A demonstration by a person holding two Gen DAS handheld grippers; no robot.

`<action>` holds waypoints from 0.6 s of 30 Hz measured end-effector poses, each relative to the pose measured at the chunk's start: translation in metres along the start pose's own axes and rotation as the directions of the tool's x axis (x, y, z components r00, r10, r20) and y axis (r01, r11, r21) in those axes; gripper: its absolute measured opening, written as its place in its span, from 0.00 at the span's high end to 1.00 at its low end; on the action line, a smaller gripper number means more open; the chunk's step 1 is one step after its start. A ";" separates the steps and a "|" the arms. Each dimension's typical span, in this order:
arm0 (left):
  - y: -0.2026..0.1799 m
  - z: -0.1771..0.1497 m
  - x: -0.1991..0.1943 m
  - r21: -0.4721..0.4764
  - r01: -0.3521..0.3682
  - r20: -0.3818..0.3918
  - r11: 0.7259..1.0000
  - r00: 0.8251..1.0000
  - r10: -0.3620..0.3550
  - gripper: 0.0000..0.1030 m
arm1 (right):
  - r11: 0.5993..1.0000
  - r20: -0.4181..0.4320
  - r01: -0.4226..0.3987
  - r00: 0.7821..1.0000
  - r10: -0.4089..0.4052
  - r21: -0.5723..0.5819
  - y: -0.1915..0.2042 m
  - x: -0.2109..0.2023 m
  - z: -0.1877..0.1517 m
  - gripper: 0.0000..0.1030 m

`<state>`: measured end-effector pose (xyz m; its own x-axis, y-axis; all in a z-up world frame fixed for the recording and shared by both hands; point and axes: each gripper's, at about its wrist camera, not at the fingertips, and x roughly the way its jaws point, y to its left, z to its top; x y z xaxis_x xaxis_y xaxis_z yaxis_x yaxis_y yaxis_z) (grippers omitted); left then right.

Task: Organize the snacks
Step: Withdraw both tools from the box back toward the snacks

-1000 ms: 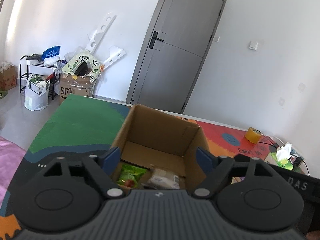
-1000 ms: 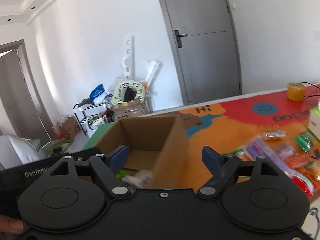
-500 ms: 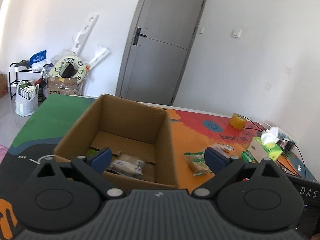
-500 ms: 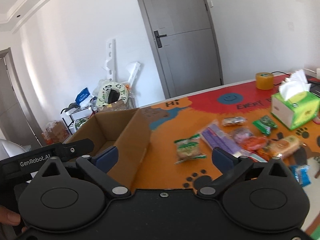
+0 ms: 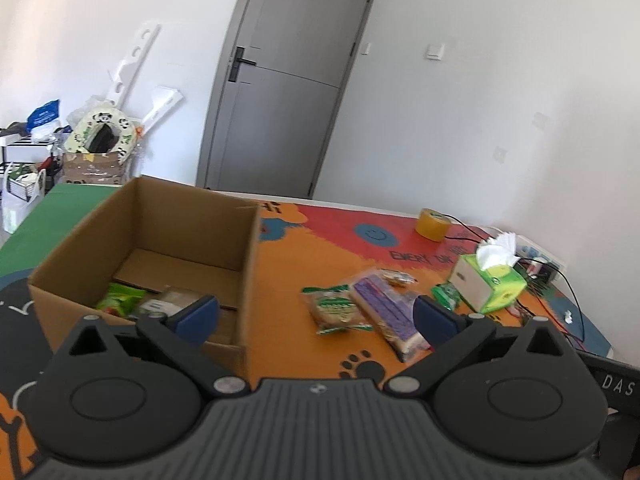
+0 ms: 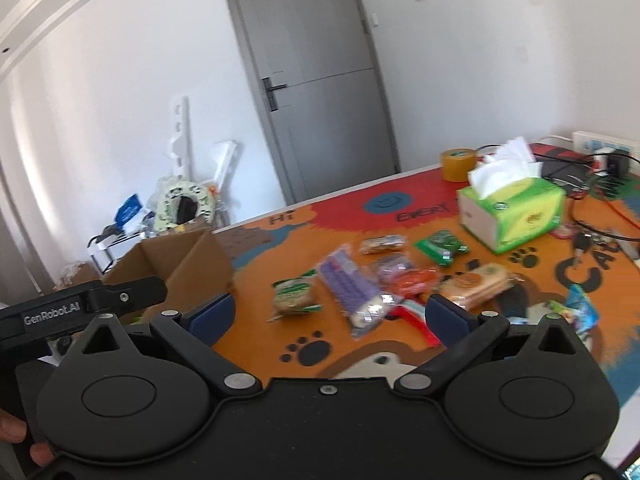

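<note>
An open cardboard box [image 5: 160, 216] stands on the colourful mat, holding a green packet [image 5: 120, 298] and a pale packet [image 5: 160, 306]. My left gripper [image 5: 316, 316] hovers over the box's right wall; its jaws are opening, with nothing between them. Right of the box lie a green-edged bun packet [image 5: 334, 310] and a purple packet [image 5: 384, 312]. My right gripper [image 6: 330, 316] is open and empty, above the loose pile: bun packet [image 6: 294, 296], purple packet [image 6: 352, 286], orange packet [image 6: 414, 280], biscuit pack [image 6: 474, 282]. The box [image 6: 176, 264] is at its left.
A green tissue box [image 6: 516, 212] and a yellow tape roll [image 6: 458, 164] stand at the back right, with cables and a power strip [image 6: 600, 148] behind. Beyond the table are a grey door [image 5: 288, 92] and clutter on the floor [image 5: 96, 152].
Both views have swung right, from over the box toward the snacks on the mat. Both pairs of jaws stand wider than a second ago.
</note>
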<state>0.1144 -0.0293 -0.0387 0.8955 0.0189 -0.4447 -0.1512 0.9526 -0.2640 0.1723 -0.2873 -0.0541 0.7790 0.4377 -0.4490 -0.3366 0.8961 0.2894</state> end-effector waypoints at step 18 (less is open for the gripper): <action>-0.047 -0.015 0.040 0.069 0.031 -0.081 0.997 0.996 -0.025 0.01 | 0.996 -0.017 0.075 0.997 -0.074 0.051 -0.059 0.008 -0.018 0.00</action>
<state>0.1512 -0.0781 -0.0576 0.8624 -0.0298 -0.5053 -0.0942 0.9714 -0.2180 0.1884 -0.3351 -0.0898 0.7924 0.3716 -0.4837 -0.2505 0.9213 0.2975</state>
